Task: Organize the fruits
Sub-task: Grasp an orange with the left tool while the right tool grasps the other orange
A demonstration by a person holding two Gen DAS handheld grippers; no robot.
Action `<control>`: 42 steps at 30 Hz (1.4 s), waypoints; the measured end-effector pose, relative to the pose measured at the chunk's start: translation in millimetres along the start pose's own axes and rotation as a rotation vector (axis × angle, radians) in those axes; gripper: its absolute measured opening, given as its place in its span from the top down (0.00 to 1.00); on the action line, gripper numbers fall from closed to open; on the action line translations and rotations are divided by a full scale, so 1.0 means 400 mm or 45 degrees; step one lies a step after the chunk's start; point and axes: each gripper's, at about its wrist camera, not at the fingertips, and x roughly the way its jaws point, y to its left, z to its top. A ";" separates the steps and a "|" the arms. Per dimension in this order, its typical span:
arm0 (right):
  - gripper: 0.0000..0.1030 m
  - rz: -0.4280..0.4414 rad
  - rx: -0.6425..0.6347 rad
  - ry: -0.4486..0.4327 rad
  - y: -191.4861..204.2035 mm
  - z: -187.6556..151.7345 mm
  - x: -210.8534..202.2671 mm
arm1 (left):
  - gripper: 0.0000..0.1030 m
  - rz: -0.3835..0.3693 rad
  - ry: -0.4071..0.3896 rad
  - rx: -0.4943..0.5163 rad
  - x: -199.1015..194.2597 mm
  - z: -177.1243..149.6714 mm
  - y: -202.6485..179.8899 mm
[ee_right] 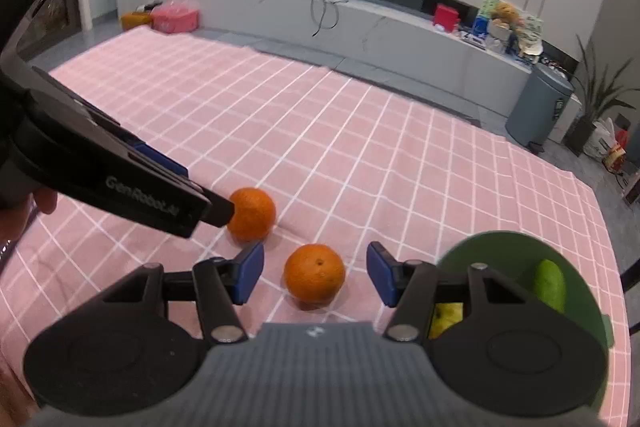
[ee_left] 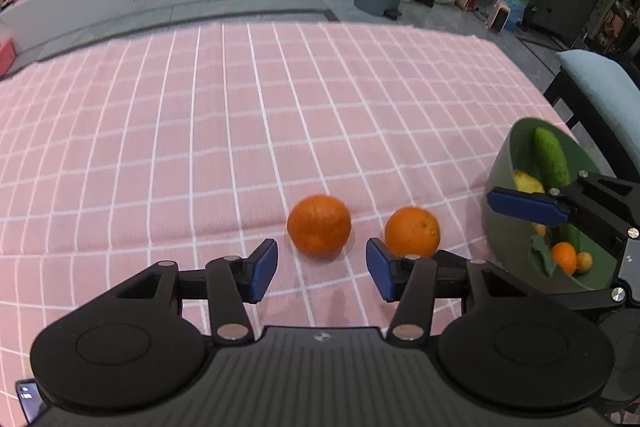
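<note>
While gripper [ee_right: 224, 213] overlaps orange [ee_right: 254, 213], bowl [ee_right: 500, 247] cropped

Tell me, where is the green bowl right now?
The green bowl sits on the pink checked tablecloth at the right edge of both views, just right of the nearer orange, with a cucumber inside.

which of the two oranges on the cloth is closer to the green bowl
The right-hand orange, the one lined up ahead of the right gripper. It lies nearer the green bowl; the other orange sits farther left, in front of the left gripper.
</note>
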 end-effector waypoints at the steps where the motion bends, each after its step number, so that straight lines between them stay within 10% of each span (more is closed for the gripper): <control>1: 0.47 -0.001 -0.017 0.009 0.005 -0.004 0.007 | 0.41 -0.001 0.008 -0.005 0.007 -0.001 0.002; 42: 0.60 -0.111 -0.293 0.118 0.065 -0.045 0.151 | 0.51 0.003 -0.050 -0.154 0.129 -0.028 0.004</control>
